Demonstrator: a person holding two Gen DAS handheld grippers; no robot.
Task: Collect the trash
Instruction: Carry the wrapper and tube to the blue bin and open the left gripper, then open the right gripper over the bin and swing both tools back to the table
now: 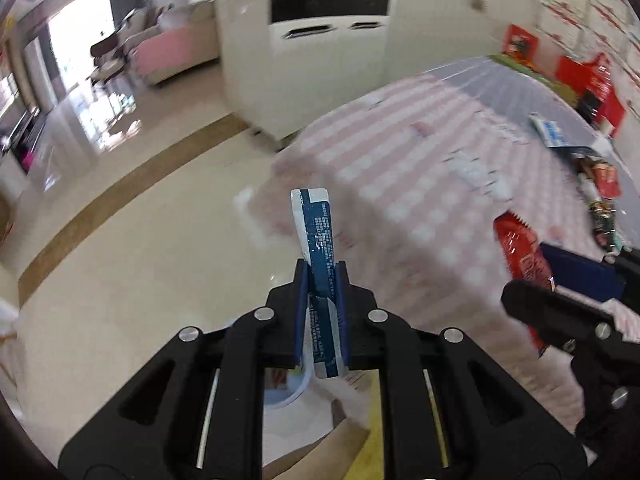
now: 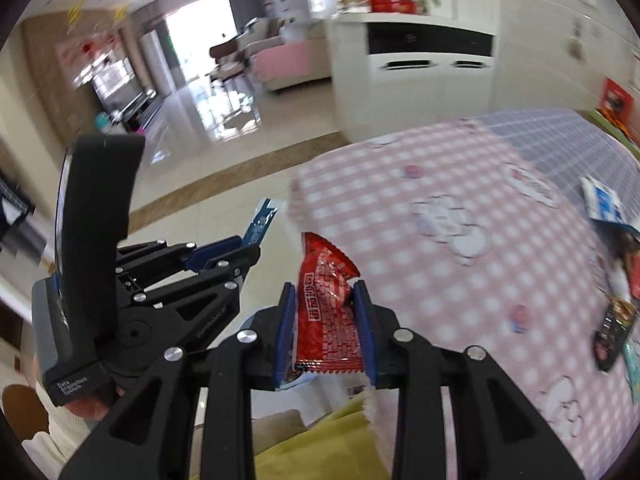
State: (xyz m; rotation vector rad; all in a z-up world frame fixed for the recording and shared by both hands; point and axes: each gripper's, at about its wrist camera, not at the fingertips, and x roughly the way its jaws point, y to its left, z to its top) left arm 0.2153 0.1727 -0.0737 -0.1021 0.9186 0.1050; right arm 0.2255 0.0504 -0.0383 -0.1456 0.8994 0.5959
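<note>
The left claw [image 1: 322, 280] is clamped on a blue wrapper [image 1: 318, 236] that sticks up over the floor [image 1: 140, 240]. At its 3 o'clock, the right claw [image 2: 325, 300] pinches a red wrapper [image 2: 326, 300] at the checked surface's [image 2: 460, 280] edge; more litter [image 2: 612, 320] lies far right.

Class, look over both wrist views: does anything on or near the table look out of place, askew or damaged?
Yes. Loose wrappers lie scattered at the right edge of the checked tablecloth, with a blue and white packet askew beyond them. The left gripper clamps a creased blue wrapper; the right gripper clamps a torn-looking red wrapper.
</note>
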